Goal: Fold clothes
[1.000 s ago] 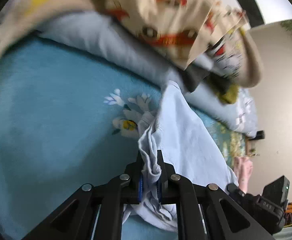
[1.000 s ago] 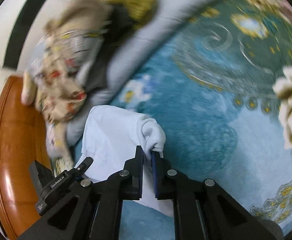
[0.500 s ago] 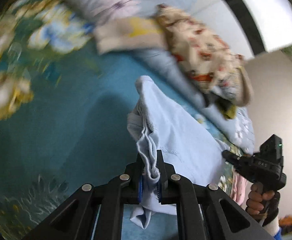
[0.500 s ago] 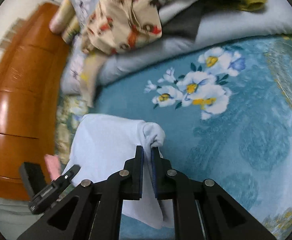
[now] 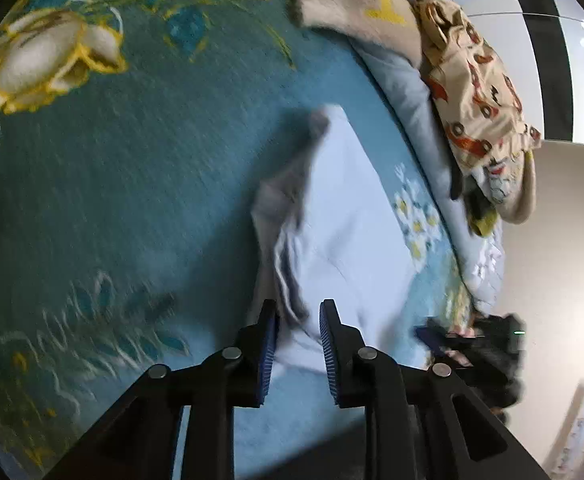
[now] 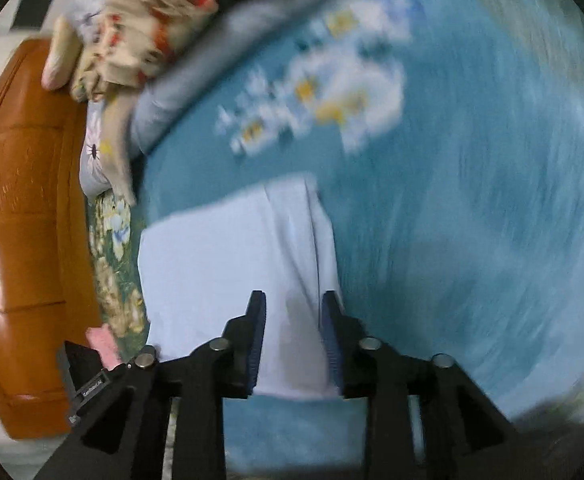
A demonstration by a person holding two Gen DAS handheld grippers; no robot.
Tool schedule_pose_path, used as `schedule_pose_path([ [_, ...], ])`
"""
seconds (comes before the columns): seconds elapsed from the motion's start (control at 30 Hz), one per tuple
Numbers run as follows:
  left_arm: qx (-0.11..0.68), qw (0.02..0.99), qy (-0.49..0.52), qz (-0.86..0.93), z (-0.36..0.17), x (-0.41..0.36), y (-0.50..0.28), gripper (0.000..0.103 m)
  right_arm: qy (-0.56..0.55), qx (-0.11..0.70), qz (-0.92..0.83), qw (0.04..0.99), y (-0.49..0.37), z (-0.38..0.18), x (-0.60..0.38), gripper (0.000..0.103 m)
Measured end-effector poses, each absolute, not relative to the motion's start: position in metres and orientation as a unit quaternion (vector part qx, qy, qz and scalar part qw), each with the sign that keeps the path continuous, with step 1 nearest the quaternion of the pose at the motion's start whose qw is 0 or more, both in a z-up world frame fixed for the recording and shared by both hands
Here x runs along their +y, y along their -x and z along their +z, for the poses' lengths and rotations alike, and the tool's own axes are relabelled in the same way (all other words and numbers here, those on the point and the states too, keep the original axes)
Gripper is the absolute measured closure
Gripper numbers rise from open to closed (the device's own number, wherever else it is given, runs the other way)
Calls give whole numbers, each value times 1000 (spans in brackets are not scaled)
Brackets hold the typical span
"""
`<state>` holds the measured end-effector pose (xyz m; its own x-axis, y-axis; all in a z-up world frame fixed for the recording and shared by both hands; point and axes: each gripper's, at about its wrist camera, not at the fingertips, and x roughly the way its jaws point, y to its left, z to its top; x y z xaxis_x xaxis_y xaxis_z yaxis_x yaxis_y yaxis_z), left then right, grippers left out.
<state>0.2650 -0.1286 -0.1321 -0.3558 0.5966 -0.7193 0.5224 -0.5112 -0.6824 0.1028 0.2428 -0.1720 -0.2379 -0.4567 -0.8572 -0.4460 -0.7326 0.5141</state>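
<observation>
Both claws, left claw [image 5: 296, 342] and right claw [image 6: 292, 336], spread open, empty, over pale blue garment [image 6: 227, 264], teal bedspread [image 5: 111, 184] clear leftward.

Teal floral bedspread [image 5: 111, 168], pale-blue pillow [image 5: 408, 92] beside it, orange wooden headboard [image 6: 23, 220] behind.

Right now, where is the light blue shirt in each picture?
Left wrist view: the light blue shirt lies on the teal bedspread, running from between the open left tongs up toward the middle.
Right wrist view: the shirt lies flat at lower centre, its near edge between the open right tongs.
Shared landmark: the cream patterned cloth heaped at the bed's far side.
</observation>
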Motion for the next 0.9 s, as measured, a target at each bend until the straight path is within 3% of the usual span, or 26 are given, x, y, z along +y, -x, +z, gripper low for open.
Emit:
schedule_pose_path([
  [0.4,-470,-15,567,676,-97,-130,-274,73,-617,-431,-659,-8,-136,-199,237,72],
  [0.57,-466,13,579,669,-118,-109,-263,67,-616,-450,-646,-10,-146,-208,234,72],
  [0.9,-493,-29,583,645,-159,-101,-247,69,-653,-405,-640,6,-138,-217,214,72],
])
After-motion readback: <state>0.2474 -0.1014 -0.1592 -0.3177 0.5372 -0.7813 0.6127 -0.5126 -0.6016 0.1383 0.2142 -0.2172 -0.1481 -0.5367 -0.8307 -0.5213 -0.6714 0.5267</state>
